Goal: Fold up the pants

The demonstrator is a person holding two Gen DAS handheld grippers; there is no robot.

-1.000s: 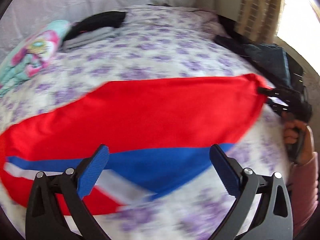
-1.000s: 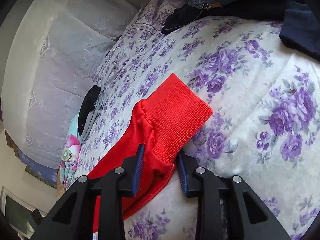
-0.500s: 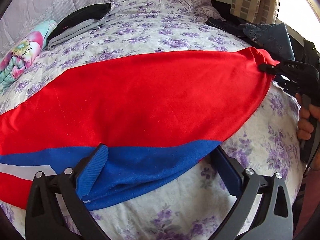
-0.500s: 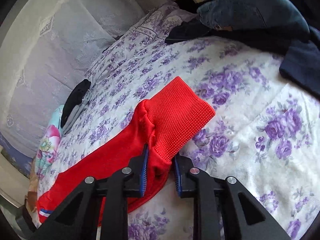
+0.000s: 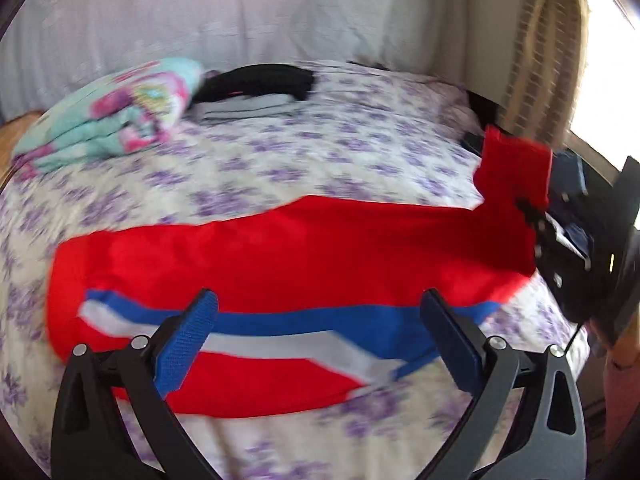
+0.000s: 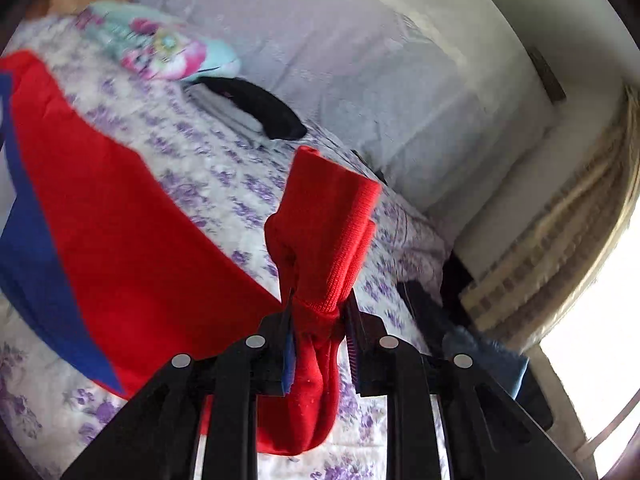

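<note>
Red pants [image 5: 304,252] with a blue and white side stripe [image 5: 280,326] lie across the flowered bed. My left gripper [image 5: 320,340] is open and empty, hovering just above the striped near edge. My right gripper [image 6: 320,320] is shut on the red ribbed ankle cuff [image 6: 332,216] and holds it lifted off the bed. In the left wrist view the right gripper [image 5: 532,220] is at the right with the cuff [image 5: 514,170] raised above it. The rest of the pants [image 6: 100,208] trail left from the cuff.
A folded teal and pink blanket [image 5: 116,116] and a stack of black and grey clothes [image 5: 256,88] lie at the far side of the bed [image 5: 320,152]. Dark blue clothes [image 6: 492,364] sit at the bed's right edge by the curtain [image 5: 536,52].
My right gripper has lifted the cuff off the bed and swung it toward the left. My left gripper has pulled back from the stripe edge and stays open.
</note>
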